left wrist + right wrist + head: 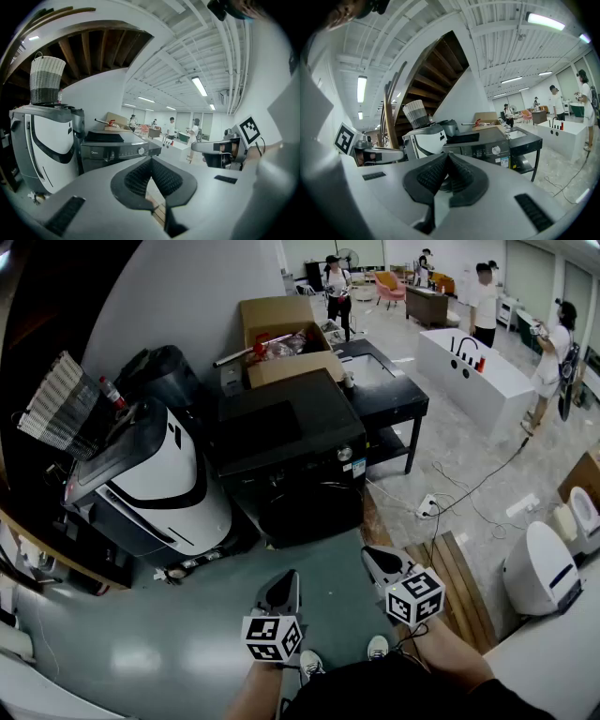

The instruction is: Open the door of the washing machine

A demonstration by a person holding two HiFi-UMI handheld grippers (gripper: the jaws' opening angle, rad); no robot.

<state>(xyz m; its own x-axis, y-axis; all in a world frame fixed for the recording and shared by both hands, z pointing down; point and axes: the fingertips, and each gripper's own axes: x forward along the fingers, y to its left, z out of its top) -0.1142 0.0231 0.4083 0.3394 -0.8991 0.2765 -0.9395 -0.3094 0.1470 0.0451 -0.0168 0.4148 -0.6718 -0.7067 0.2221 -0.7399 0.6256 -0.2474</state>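
**Head view: both grippers empty and closed, washer door well ahead of them**

Far to the left of the left gripper (285, 579) stands one white and grey rounded machine (159, 484), with one woven striped basket (61, 404) on top. The left gripper's jaws are pressed together and nothing is between them; its own view shows the same (151, 164).

Ahead of both grippers, between their two lines and well apart from the tips, stands one black front-loading washing machine (300, 451). Its one round dark door (311, 512) faces the grippers and looks closed. One silver control knob (492, 150) sits on the panel above the door. Behind the machine is one brown cardboard box (281, 320).

I judge that the machine is heavy and will not shift. The door is stiff, hinged and held by a latch, and its glossy front is probably slippery. The best hold is the recess at the door's edge, but I cannot tell on which side it lies. The jaws must spread first.

The right gripper (379, 559) is also pressed together and holds nothing (447, 159). To its right and further ahead stands one black sink table (405, 411). Beyond it, at least four people are in the hall.
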